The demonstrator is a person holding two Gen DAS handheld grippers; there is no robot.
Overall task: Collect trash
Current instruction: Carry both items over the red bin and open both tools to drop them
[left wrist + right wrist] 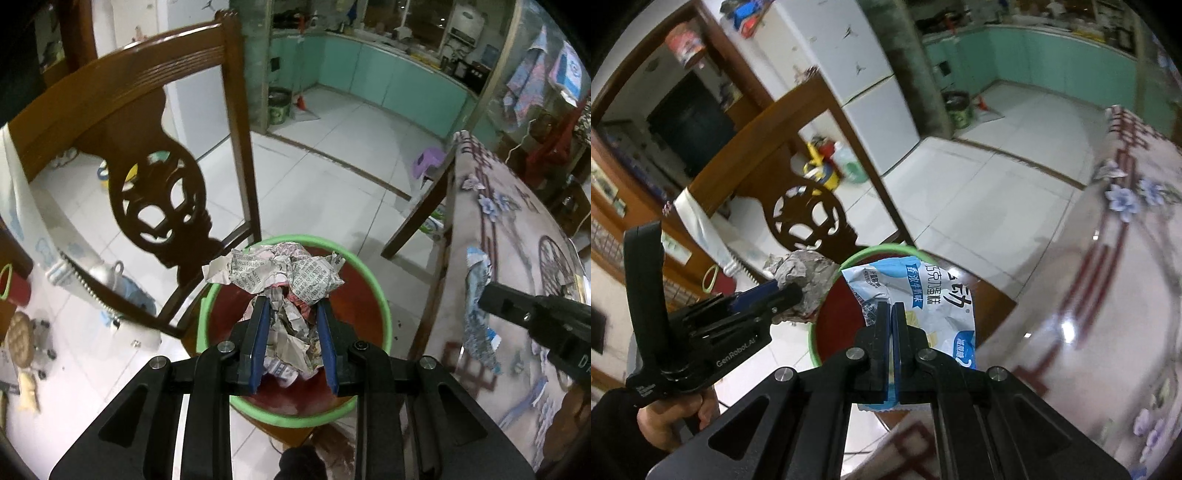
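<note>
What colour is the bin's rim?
Bright green, around a dark red bin; clearest in the left wrist view.

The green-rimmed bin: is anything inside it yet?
Looks empty: the bin shows bare red interior; the crumpled newspaper sits above it in the left hand-held gripper.

Floor [332, 173] was pale glossy tile, with a dark strip running across it toward the kitchen. A green-rimmed red bin [384, 317] seemed to sit on a wooden chair seat rather than on the tile itself, hard to say for sure. A carved wooden chair [155, 177] stood on the tile just beside it. Further back a small purple stool [428, 158] and a green-patterned bucket [279, 107] sat on the floor too. The surface [517, 236] on the right wore a flowered cloth, its wooden leg planted on the tile.
</note>
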